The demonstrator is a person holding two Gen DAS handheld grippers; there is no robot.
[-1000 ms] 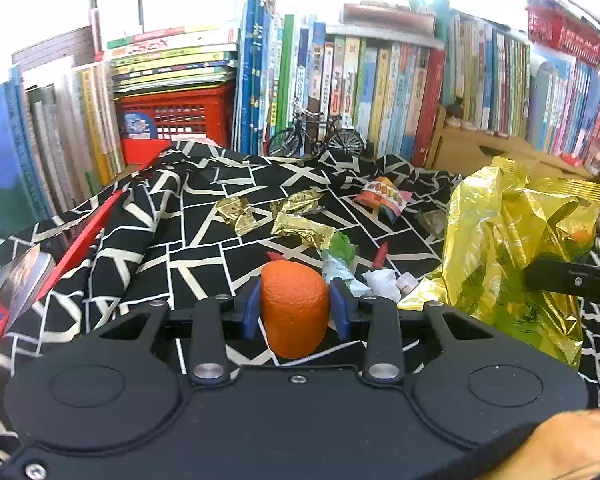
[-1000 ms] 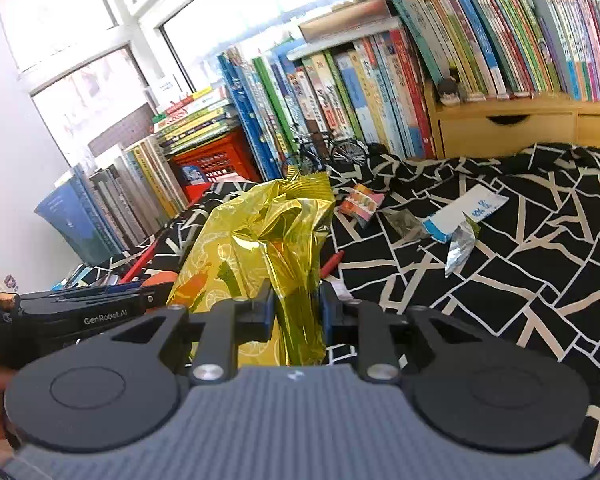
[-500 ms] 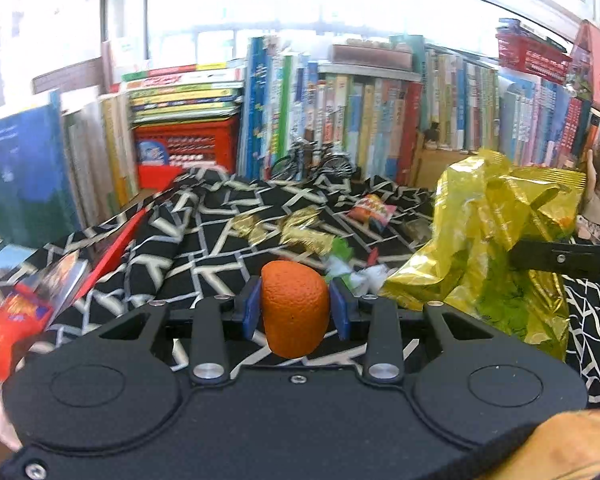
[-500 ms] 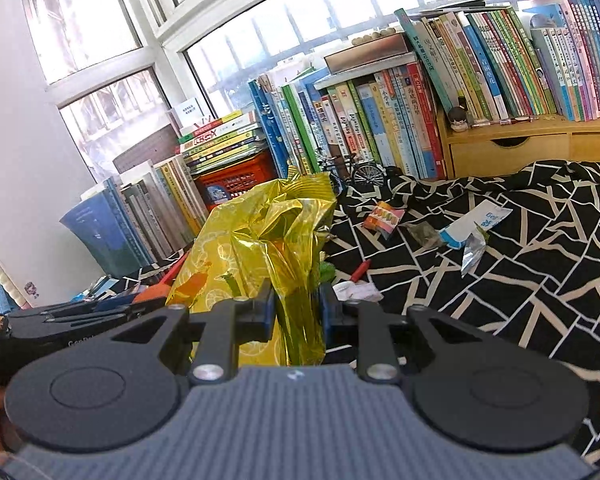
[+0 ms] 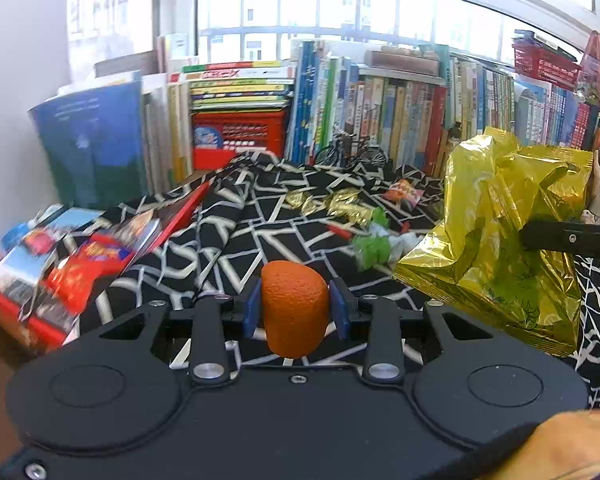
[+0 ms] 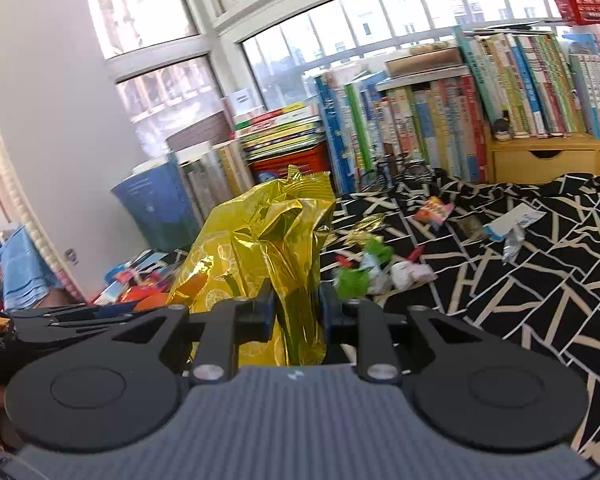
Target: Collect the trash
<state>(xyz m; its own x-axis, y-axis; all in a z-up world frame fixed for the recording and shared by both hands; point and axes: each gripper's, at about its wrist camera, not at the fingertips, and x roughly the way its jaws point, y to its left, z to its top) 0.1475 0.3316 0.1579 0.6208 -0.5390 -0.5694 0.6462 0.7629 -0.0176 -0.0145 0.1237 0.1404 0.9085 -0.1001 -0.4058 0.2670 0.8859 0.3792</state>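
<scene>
A: Up close, what does the left wrist view catch?

B: The left gripper (image 5: 295,307) clamped on a dimpled orange peel piece (image 5: 294,312).

A: And the right view?

B: The right gripper (image 6: 296,309) pinching a crinkled gold foil bag (image 6: 260,248), held above the black-and-white patterned cloth (image 6: 520,280). Only here, a white paper slip (image 6: 514,220) lies toward the cloth's right edge. Mid-cloth lie green and white crumpled wrappers (image 5: 374,242); upright books (image 5: 400,112) line its far edge.

Left gripper (image 5: 295,309): smooth black housing, 2 round recessed discs, 2 silver pivot bolts, small centre screw, blue finger pads (image 5: 253,312). Right gripper (image 6: 297,312): black linkage arms, grey ribbed top plate, 2 recessed discs, 2 silver bolts, dark blue pads.
</scene>
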